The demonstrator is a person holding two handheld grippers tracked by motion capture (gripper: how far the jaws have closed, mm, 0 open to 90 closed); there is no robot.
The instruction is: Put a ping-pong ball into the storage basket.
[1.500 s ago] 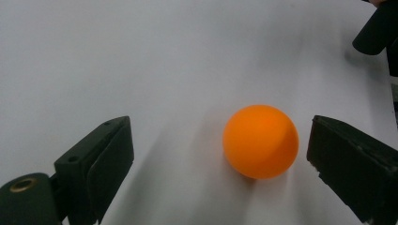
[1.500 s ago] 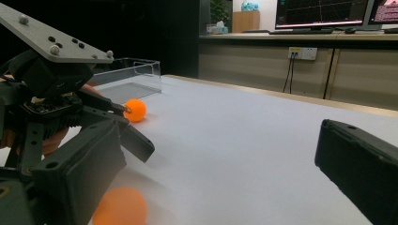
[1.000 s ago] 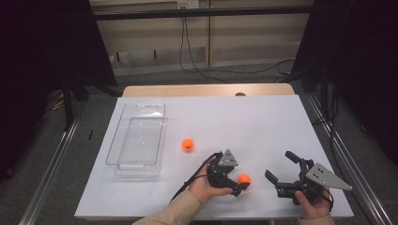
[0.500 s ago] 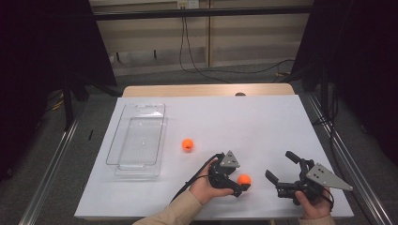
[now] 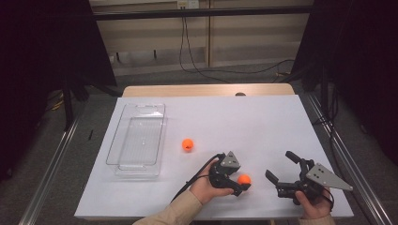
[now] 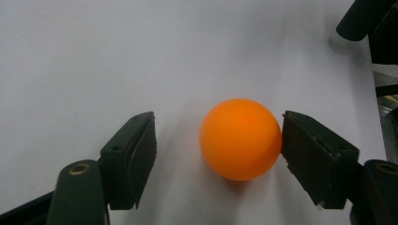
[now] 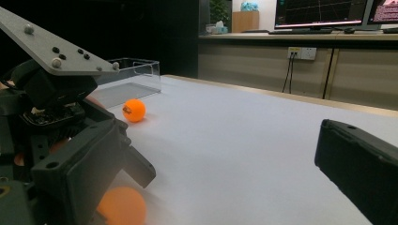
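Little changes across the last second: in the high view the left gripper (image 5: 233, 180) holds the same spot at the near edge of the table (image 5: 263, 126), and the ball (image 5: 243, 179) between its jaws has not shifted. The right gripper (image 5: 283, 174) likewise stays parked to the right, well apart from the ball.

The left gripper view shows the left tongs partly spread around the ball (image 6: 240, 138). The right-hand pad (image 6: 307, 161) touches or nearly touches it, while the left-hand pad (image 6: 136, 157) stands off with a clear gap. The ball sits on the table, not lifted. The grasp is therefore judged lined up but not yet closed.

The right tongs are wide and hold nothing.

A second ball (image 5: 187, 145) lies mid-table, near the clear tray (image 5: 136, 140), which holds nothing. The likely aim is to carry the balls to that tray; none is in it yet.
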